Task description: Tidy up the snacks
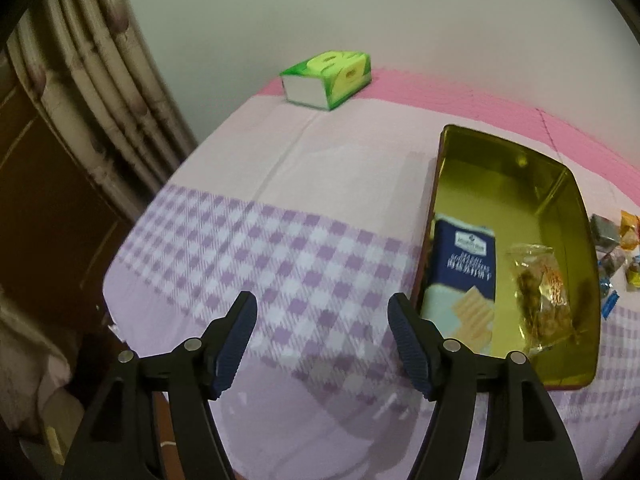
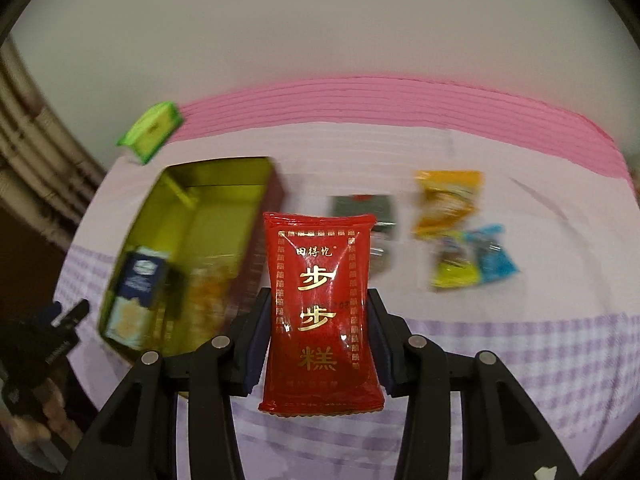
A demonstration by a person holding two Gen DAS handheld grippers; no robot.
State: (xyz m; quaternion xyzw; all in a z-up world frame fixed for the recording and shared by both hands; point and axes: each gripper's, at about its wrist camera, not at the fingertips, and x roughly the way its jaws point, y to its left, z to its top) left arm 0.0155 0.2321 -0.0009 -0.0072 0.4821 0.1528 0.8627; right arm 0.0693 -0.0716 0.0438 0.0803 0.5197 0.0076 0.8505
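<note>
Right wrist, right gripper clamping red packet

The left gripper is matte black plastic: two angular linkage arms, each with triangular cut-outs low down and two round silver pivot pins near the top. Its fingers carry dark blue ribbed pads with fine crosswise grooves.

The right gripper has the same black frame, the same silver pins and dark blue pads on its fingers. A small pale scrap sits on its frame, below and right of the outer right-hand pin.
</note>
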